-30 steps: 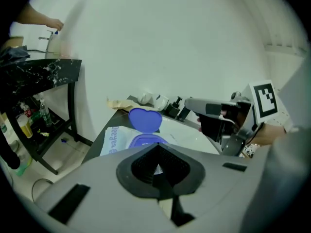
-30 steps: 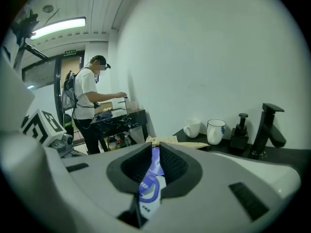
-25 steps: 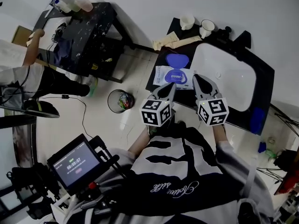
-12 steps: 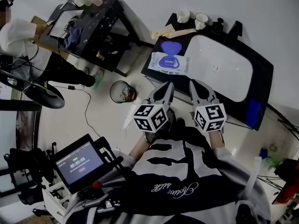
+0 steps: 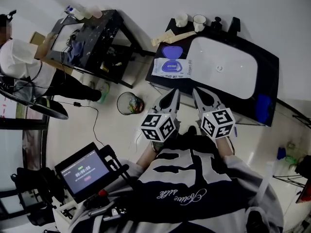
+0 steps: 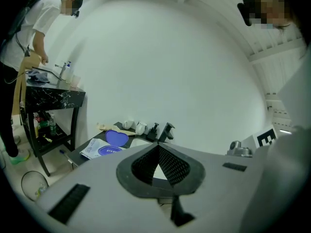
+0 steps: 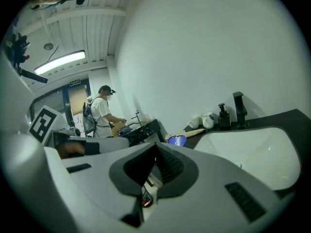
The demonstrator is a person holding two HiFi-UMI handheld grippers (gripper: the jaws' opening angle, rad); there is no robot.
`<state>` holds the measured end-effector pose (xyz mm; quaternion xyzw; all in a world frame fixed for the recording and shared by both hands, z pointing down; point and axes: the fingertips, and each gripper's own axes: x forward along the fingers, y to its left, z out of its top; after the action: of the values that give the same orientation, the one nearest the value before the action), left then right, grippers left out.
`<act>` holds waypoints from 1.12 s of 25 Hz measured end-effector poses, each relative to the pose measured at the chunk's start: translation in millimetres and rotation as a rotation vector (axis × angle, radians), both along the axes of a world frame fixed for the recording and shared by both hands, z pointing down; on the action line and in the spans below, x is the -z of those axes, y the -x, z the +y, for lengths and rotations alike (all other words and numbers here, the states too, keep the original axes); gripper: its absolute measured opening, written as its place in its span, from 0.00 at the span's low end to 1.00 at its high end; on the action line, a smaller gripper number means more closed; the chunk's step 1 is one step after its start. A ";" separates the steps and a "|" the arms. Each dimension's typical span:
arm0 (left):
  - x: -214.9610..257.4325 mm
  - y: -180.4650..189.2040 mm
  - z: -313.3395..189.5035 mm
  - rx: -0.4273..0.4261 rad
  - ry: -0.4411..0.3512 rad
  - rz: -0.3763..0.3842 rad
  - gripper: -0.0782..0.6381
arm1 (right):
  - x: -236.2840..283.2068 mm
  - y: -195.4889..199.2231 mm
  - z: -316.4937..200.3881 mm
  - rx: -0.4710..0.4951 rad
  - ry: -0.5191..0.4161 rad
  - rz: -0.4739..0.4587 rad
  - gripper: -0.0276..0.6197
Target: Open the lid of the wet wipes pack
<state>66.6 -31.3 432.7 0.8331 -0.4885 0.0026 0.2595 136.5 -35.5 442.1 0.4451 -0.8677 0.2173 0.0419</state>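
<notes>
The wet wipes pack point(image 5: 171, 67) lies flat on the dark counter left of the sink. Its blue heart-shaped lid point(image 5: 171, 52) stands flipped open behind a blue oval opening. In the left gripper view the wet wipes pack point(image 6: 99, 151) and its lid point(image 6: 116, 137) show low at left, well beyond the jaws. The lid point(image 7: 177, 140) also shows small in the right gripper view. My left gripper point(image 5: 174, 92) and right gripper point(image 5: 197, 92) hang side by side in front of the counter, away from the pack. Both are shut on nothing.
A white sink basin point(image 5: 226, 74) fills the counter's right part, with two cups point(image 5: 181, 19) and a black faucet point(image 5: 234, 23) behind it. A beige cloth point(image 5: 170, 35) lies near the lid. A waste bin point(image 5: 129, 103) stands on the floor. A person point(image 5: 19, 57) works at a black table point(image 5: 92, 33).
Both grippers have drawn back from the wipes pack toward the body; a second ago their tips reached the pack. The lid stays open.
</notes>
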 end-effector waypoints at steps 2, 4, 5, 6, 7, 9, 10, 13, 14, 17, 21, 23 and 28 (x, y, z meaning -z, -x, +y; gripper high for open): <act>1.5 2.3 -0.3 -0.013 -0.007 -0.003 0.11 | 2.8 2.6 -0.6 -0.009 -0.005 -0.001 0.04; 2.7 6.7 0.4 -0.022 -0.011 -0.003 0.11 | 5.4 6.7 -0.3 -0.018 -0.009 0.001 0.04; 3.4 9.4 0.9 -0.026 -0.012 -0.003 0.11 | 6.9 9.2 0.2 -0.023 -0.011 0.001 0.04; 4.1 12.0 1.5 -0.031 -0.012 -0.004 0.11 | 8.6 11.7 0.8 -0.029 -0.012 -0.001 0.04; 4.5 14.3 2.2 -0.036 -0.012 -0.004 0.11 | 10.1 14.2 1.6 -0.034 -0.012 -0.003 0.04; 4.8 18.5 4.5 -0.044 -0.009 -0.002 0.11 | 11.7 19.1 3.7 -0.038 -0.008 -0.006 0.04; 4.9 20.7 5.8 -0.046 -0.008 0.000 0.11 | 11.8 21.9 4.9 -0.037 -0.006 -0.007 0.04; 4.9 26.9 7.2 -0.050 -0.010 0.005 0.11 | 10.6 29.1 7.6 -0.037 -0.003 0.000 0.04; 4.8 28.1 7.4 -0.052 -0.011 0.005 0.11 | 10.1 30.6 8.5 -0.037 -0.004 0.006 0.04; 6.9 31.1 9.7 -0.056 -0.013 0.008 0.11 | 12.0 33.8 12.3 -0.039 -0.005 0.016 0.04; 9.9 34.4 13.8 -0.060 -0.015 0.010 0.11 | 16.9 36.7 15.8 -0.044 -0.013 0.023 0.04; 9.2 36.4 16.1 -0.060 -0.013 0.010 0.11 | 16.9 39.1 17.9 -0.043 -0.014 0.026 0.04; 8.3 42.0 21.8 -0.060 -0.013 0.008 0.11 | 15.8 46.0 24.3 -0.035 -0.014 0.031 0.04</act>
<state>24.6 -9.4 424.5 0.8490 -0.4623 0.0040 0.2558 90.5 -11.2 426.3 0.4637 -0.8605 0.2052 0.0485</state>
